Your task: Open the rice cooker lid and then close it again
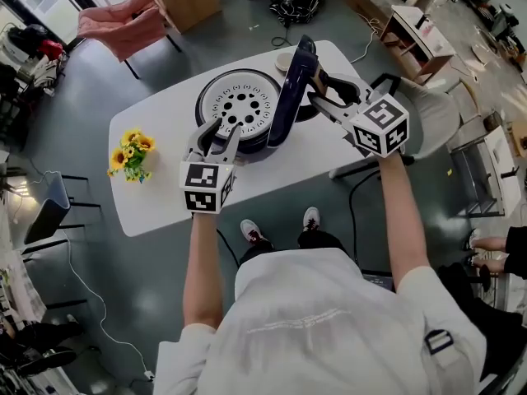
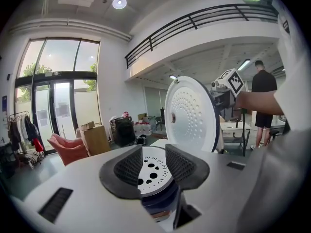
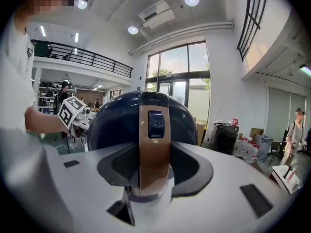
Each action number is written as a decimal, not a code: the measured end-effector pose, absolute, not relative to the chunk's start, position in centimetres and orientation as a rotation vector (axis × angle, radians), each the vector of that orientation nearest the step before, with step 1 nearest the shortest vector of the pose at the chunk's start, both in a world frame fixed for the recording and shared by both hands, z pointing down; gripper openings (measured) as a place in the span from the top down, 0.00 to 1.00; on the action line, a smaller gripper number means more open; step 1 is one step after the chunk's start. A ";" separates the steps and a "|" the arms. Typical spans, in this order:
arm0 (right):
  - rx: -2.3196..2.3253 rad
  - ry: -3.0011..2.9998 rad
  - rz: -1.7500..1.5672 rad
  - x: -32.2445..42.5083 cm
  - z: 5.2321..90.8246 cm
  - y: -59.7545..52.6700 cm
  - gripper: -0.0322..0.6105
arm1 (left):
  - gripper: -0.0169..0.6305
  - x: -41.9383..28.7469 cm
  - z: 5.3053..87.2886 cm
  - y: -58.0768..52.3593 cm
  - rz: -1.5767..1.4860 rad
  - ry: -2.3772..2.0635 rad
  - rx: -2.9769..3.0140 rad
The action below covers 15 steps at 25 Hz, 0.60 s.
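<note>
Closest to the head camera is the person's white shirt (image 1: 329, 319), with both arms stretched out over a white surface (image 1: 160, 200). On the far middle of that surface sits the rice cooker (image 1: 257, 142). Its lid (image 1: 288, 97) is swung up and stands nearly upright at the right side of the body.

Seen from the right gripper view, the right tongs (image 3: 154, 171) are closed on the lid. One dark pad lies tight against each side of the bronze strip (image 3: 154, 140) that runs down the lid's dark blue shell. The tongs stand fairly wide, since the strip fills the gap between them.

Over at the near edge of the cooker's body, the left tongs (image 2: 154, 166) sit low with the jaws apart and nothing pinched between the pads. Through the gap show the white perforated tray (image 2: 150, 177) inside the pot and the dark blue wall below it. Whether the pads touch the rim cannot be told. Beyond them rises the lid's white, dotted inner face.

Yellow flowers (image 1: 132, 153) stand at the surface's left end, well apart from the cooker.
</note>
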State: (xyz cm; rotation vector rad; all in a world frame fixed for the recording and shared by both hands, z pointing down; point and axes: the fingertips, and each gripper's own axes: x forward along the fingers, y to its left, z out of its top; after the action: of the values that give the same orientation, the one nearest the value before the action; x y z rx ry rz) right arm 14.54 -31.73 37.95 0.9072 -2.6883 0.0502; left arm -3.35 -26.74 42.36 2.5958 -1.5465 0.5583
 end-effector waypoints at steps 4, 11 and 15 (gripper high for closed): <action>0.893 -2.696 0.059 14.3 37.9 -32.0 0.62 | 0.72 -3.1 42.3 -26.8 0.562 -1.552 2.592; 0.877 -2.671 0.079 15.0 39.0 -31.3 0.59 | 0.72 -3.2 42.4 -26.1 0.566 -1.591 2.558; 0.911 -2.690 0.098 15.9 38.8 -30.7 0.59 | 0.72 -3.2 42.5 -25.8 0.568 -1.612 2.540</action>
State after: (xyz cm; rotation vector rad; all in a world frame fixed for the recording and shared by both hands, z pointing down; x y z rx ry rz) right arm 15.90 -30.75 38.82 0.9112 -2.6899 0.0981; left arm -3.17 -25.75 42.51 2.5398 -1.6121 0.5677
